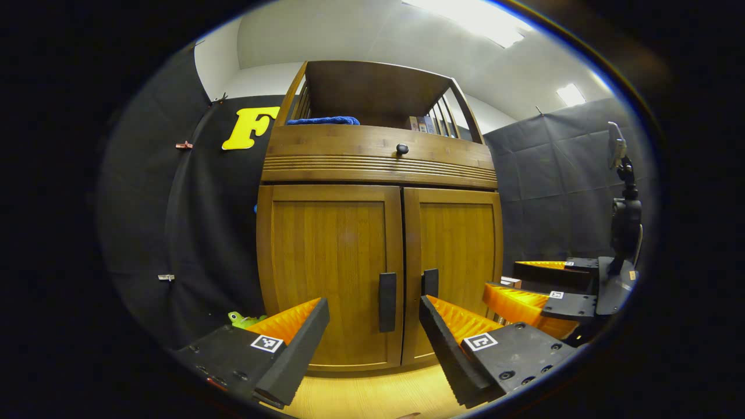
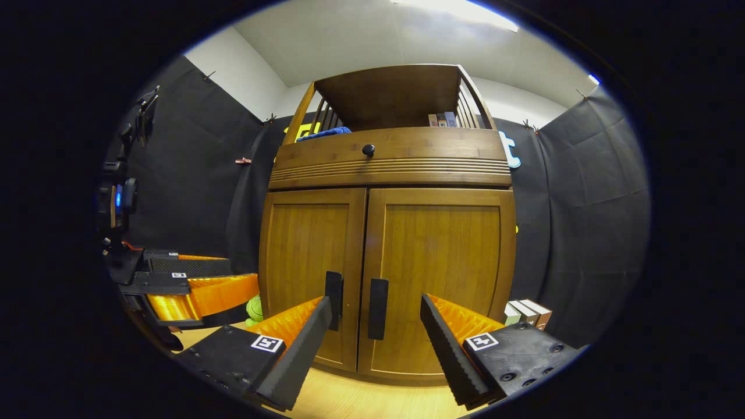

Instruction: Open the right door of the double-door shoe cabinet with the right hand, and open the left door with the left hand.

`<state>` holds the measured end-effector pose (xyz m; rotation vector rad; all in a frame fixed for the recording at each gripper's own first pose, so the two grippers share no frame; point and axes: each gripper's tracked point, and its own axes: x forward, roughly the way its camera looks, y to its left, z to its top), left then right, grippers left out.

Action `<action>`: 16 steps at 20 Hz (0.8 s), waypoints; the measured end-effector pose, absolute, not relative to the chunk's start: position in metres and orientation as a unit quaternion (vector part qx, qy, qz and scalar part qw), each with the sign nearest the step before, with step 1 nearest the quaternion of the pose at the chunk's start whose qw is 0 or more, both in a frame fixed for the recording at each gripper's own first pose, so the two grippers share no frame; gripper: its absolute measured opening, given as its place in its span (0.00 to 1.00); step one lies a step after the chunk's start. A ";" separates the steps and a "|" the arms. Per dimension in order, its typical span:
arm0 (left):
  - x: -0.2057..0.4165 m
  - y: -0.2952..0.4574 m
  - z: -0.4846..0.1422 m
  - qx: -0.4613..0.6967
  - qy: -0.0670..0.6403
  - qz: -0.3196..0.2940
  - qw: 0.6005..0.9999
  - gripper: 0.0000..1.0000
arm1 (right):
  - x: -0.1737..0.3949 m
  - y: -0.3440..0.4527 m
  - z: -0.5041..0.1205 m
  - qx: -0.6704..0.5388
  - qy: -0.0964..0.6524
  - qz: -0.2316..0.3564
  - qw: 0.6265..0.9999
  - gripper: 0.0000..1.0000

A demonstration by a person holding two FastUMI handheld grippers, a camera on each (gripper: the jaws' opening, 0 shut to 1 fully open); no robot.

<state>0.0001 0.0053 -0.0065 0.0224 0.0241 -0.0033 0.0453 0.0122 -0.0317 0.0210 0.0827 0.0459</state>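
Both doors of the shoe cabinet [image 2: 387, 273] are shut, and each gripper faces it, fingers spread wide, holding nothing. In the right gripper view, the right gripper [image 2: 375, 337] lines up on the right door handle [image 2: 378, 308], which stands between its fingers but farther off. In the left gripper view, the left gripper [image 1: 372, 340] frames the left door handle [image 1: 387, 301] likewise. A good opening likely means moving straight in, closing squarely on the handle, then pulling outward along the door's swing. The count: two doors, two handles, one drawer knob [image 2: 368, 150] above them, two grippers.
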 end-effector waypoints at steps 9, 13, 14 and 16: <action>-0.025 0.011 -0.006 0.012 0.014 -0.001 1.000 0.97 | 0.088 0.028 -0.067 0.008 0.074 0.025 0.997 0.96; -0.032 0.018 -0.008 0.012 0.016 0.010 1.000 0.97 | 0.112 0.031 -0.077 0.011 0.069 0.015 0.997 0.96; -0.035 0.023 -0.010 0.011 0.016 0.015 1.000 0.97 | 0.120 0.029 -0.079 0.010 0.067 0.008 0.998 0.96; -0.035 0.022 -0.011 0.008 0.015 0.021 1.000 0.96 | 0.134 0.025 -0.086 0.005 0.070 -0.006 0.998 0.95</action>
